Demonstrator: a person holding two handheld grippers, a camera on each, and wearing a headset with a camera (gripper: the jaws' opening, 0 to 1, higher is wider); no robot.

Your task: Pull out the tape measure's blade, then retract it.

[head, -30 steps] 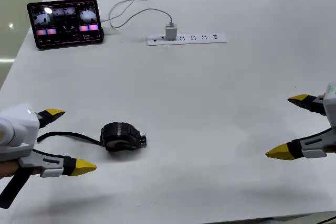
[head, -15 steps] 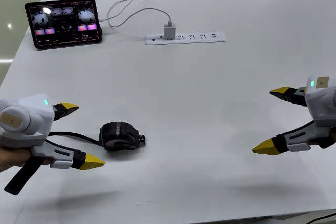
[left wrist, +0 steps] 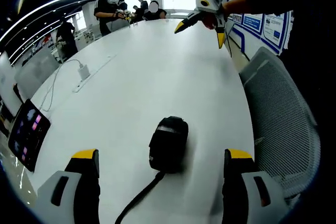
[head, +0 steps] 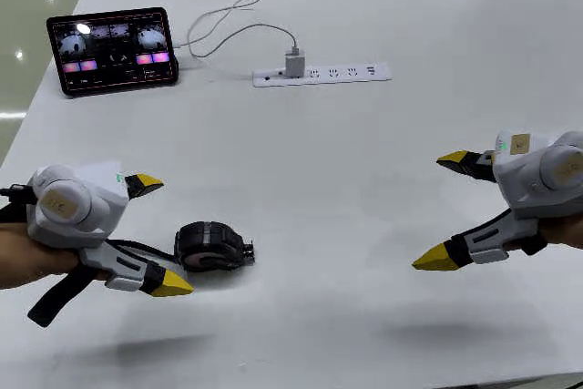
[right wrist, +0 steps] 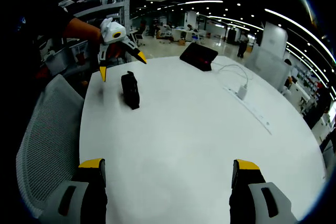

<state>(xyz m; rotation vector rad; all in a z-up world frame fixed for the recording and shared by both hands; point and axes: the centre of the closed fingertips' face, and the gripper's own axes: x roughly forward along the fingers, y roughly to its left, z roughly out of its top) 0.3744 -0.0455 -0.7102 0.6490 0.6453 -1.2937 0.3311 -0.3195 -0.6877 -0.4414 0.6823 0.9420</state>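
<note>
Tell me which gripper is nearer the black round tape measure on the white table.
Left. The left gripper is right at the black round tape measure, open jaws flanking its near end. The right gripper hangs open far across the white table.

White table (head: 364, 161) holds tape measure (head: 211, 245), tablet (head: 114, 50), power strip (head: 339, 73).

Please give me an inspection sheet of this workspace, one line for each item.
Surface: white table.
Job's things: tape measure lying on it, retracted, black strap trailing toward left gripper.
Clutter: lit tablet, far left.
Grippers: left open, tape measure just ahead of its jaws, untouched; right gripper open, above bare table.
Cables: white cable from tablet to charger in power strip.
Surroundings: mesh chair; people beyond the table.
</note>
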